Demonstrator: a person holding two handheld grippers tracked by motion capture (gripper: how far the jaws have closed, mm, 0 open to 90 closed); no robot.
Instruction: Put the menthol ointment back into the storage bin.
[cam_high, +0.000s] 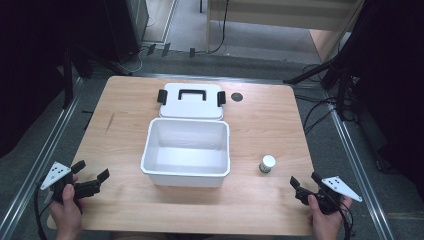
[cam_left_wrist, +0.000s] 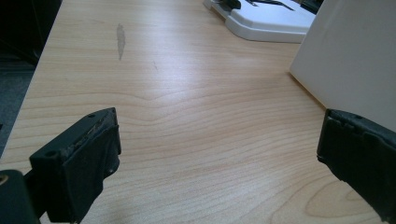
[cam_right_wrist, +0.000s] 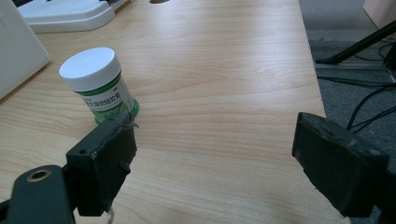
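The upright bottle (cam_high: 267, 164) stands just beyond the right hand-held gripper (cam_high: 305, 184), whose jaws gape wide, holding nothing

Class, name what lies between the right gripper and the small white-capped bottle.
Nothing: bare wooden table separates the open right gripper from the bottle, shown in the right gripper view.

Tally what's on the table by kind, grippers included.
White open box: 1
White lid with black handle and latches: 1
Small bottle, white cap, green label: 1
Handheld grippers: 2 (left gripper, right gripper, both with jaws apart, nothing between them)
Total: 5
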